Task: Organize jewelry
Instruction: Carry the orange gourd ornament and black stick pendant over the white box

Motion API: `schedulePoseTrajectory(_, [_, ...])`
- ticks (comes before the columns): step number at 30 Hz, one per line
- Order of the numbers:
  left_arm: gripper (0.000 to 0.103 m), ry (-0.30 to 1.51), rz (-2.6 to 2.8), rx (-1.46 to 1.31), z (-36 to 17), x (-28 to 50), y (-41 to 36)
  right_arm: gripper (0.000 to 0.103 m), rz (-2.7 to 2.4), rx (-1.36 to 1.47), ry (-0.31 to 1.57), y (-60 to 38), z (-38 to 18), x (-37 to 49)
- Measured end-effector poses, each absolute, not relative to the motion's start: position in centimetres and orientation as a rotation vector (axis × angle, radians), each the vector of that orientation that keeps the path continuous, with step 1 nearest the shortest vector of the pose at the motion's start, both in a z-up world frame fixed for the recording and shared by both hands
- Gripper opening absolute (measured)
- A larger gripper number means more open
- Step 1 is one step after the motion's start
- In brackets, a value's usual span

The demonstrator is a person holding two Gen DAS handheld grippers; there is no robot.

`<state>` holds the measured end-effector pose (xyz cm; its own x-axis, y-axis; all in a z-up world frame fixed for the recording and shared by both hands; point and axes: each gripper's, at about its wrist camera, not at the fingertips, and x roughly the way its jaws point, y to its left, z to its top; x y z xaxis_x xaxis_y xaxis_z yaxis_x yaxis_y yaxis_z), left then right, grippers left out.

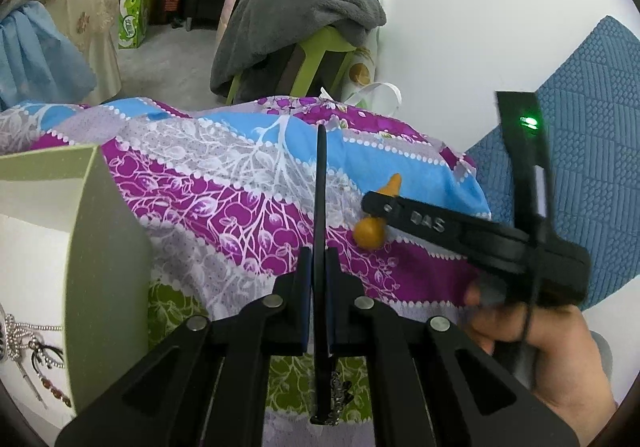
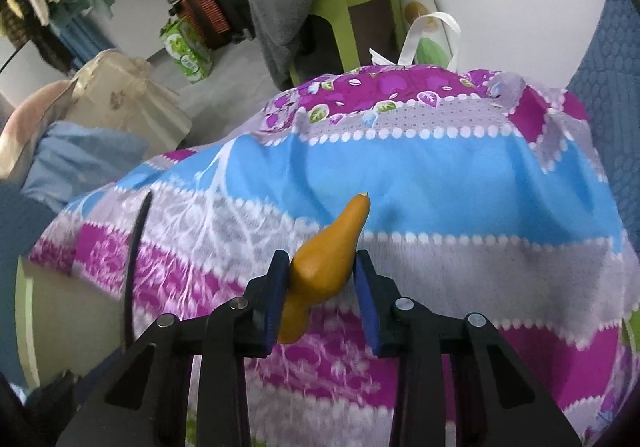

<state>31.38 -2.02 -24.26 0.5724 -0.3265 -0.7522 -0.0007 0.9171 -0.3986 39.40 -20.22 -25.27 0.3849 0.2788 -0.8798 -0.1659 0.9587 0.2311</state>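
My left gripper (image 1: pixel 319 271) is shut on a thin black stick-like piece (image 1: pixel 320 207) that stands upright between the pads; a small metal charm (image 1: pixel 339 393) hangs at its lower end. My right gripper (image 2: pixel 320 279) is shut on an orange gourd-shaped piece (image 2: pixel 328 259), its pointed tip facing away. In the left wrist view the right gripper (image 1: pixel 376 215) holds the gourd (image 1: pixel 370 233) just above the patterned cloth (image 1: pixel 224 183). A pale green box (image 1: pixel 100 267) at the left holds several beaded chains (image 1: pixel 24 335). The black stick also shows in the right wrist view (image 2: pixel 134 259).
The purple, blue and white floral cloth (image 2: pixel 440 175) covers the work surface. A blue textured mat (image 1: pixel 592 151) lies to the right. Beyond are a green stool (image 1: pixel 320 59) under grey clothes, a green carton (image 1: pixel 134 13) and luggage on the floor.
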Motion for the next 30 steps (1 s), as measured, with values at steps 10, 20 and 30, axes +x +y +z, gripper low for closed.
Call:
schedulePoseTrajectory(10, [0.006,0.96,-0.211,-0.361,-24.2,29.4,-2.5,0.03,0.305,-0.006,1.149,-20.2,-24.4,33.6])
schedulePoseTrajectory(20, [0.006,1.0,-0.244,-0.383,-24.1,27.0,-2.6,0.031,0.299,-0.07,1.124,-20.1,-22.8,29.6])
schedulePoseTrajectory(30, [0.006,1.023,-0.247,-0.338,-19.3,24.7,-2.3,0.031,0.275,-0.013,1.08,-20.8,-18.9,27.1])
